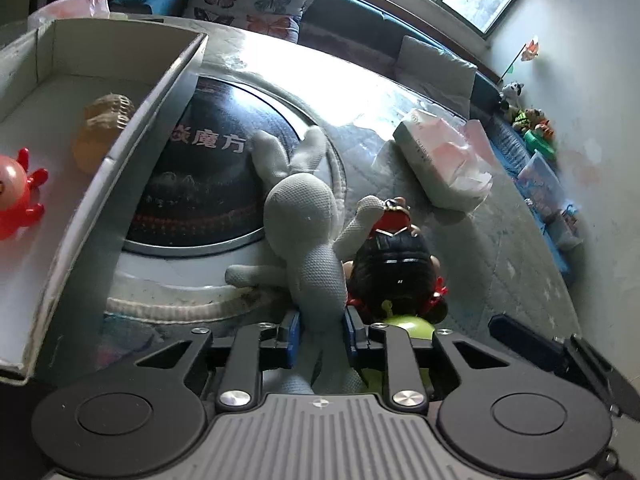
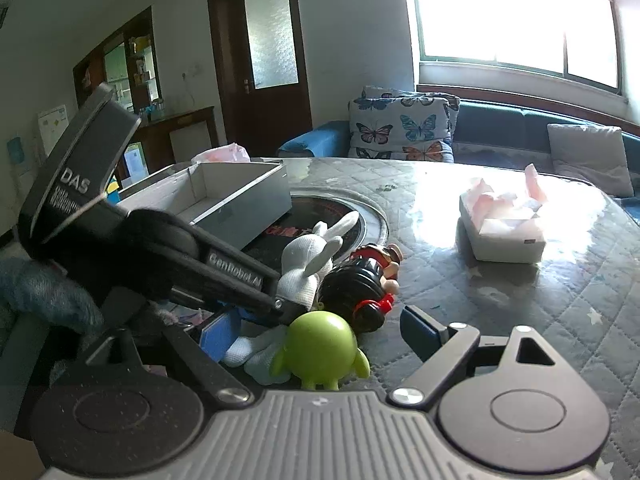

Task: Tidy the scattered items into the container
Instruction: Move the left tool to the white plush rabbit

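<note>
Table: quilted cover, tissue box
Left gripper: clamped on rabbit toy
Right gripper: spread wide around green figure, holding nothing

The table wears a quilted grey cover with small star prints under a glossy clear sheet that throws back the window light. Set into its middle is a round dark cooktop with a metal rim and printed characters. A shallow white cardboard box sits on the table, one corner reaching over the cooktop's edge. A white plush rabbit lies across the cooktop rim, a black-haired doll touching its side, and a green figure stands just beside both. Well apart from them rests a tissue pack with pink tissues spilling out.
</note>
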{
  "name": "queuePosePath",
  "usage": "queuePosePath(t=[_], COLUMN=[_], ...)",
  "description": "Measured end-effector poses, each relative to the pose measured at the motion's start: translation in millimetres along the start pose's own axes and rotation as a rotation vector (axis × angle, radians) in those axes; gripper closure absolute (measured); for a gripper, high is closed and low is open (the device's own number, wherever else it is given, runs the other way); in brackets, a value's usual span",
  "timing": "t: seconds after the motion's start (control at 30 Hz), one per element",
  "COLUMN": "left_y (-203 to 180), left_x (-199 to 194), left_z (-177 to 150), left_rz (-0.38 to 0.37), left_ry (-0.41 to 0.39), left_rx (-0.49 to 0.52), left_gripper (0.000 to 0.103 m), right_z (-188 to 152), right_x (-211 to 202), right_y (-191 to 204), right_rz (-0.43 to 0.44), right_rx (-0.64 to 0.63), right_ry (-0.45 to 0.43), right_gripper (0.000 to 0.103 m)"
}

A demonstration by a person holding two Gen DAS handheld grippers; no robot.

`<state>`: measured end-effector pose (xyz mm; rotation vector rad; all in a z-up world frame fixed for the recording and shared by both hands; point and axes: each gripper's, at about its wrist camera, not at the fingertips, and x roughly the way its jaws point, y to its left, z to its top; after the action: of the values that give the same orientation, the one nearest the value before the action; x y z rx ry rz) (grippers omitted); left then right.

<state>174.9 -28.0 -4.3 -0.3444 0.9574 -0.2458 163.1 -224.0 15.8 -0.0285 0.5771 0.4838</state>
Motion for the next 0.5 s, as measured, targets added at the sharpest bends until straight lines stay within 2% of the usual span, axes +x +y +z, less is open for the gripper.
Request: queuePosePath(t=[0.1, 0.5], left_y=[4.6, 37.8], left_x=[-11.1, -47.7], left_z=[-4.3, -29.0], left_rz=[0.02, -0.033], left_ry=[-0.005, 0.031], left_rx=[0.014, -0.012], left_gripper=[0.08, 0.08], right_z=[1.6, -3.7], right_x=[0.6, -1.3], right_y=[0.3, 16.9], right_rz=[0.046, 0.262], right_rx=[0.0, -0.031], right_ry=[0.014, 0.069], right_gripper=[0.015, 0.015])
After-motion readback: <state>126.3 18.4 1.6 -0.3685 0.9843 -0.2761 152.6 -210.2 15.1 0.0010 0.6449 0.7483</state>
